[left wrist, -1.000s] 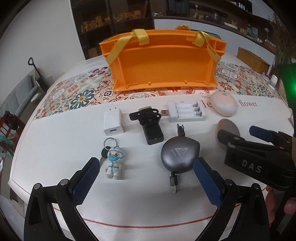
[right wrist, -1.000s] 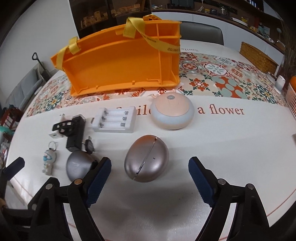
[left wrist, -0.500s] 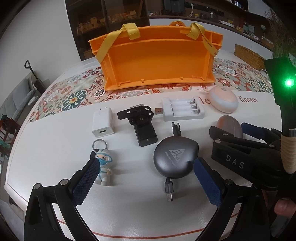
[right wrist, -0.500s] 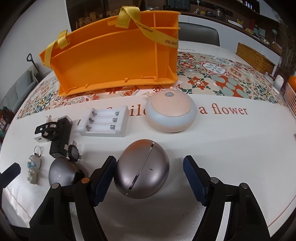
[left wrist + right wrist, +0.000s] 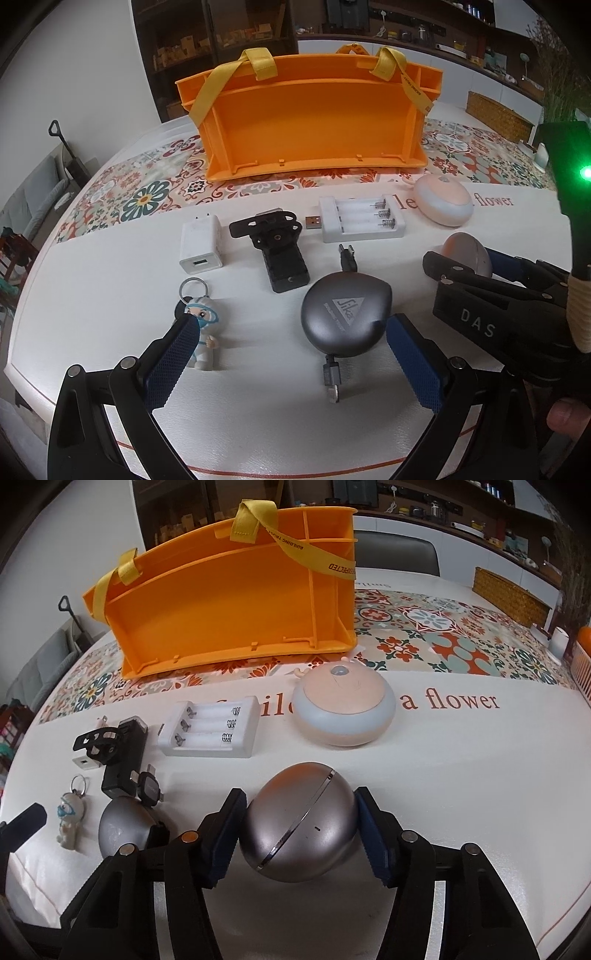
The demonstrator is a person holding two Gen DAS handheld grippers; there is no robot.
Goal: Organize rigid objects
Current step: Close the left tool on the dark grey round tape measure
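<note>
The left gripper (image 5: 288, 354) angles down at the table (image 5: 92, 295), jaws wide and holding nothing: one blue pad overlaps the masked figure keychain (image 5: 201, 332), the other sits just beside the grey retractable cable reel (image 5: 345, 317), marked with a triangle logo that seems to read "Sika". Behind lie a white USB charger (image 5: 201, 247), a black clamp mount (image 5: 277, 251), a white battery charger (image 5: 360, 218) and a peach round lamp (image 5: 443, 199). The right gripper (image 5: 297, 834), "DAS" on its body, tilts down too; its jaws have just been closing and both pads now touch the silver egg-shaped case (image 5: 299, 827), on the table. Beyond, the orange tote organiser (image 5: 229, 602) has strap lettering "BUILDING TRUST"; the cloth reads "a flower"
</note>
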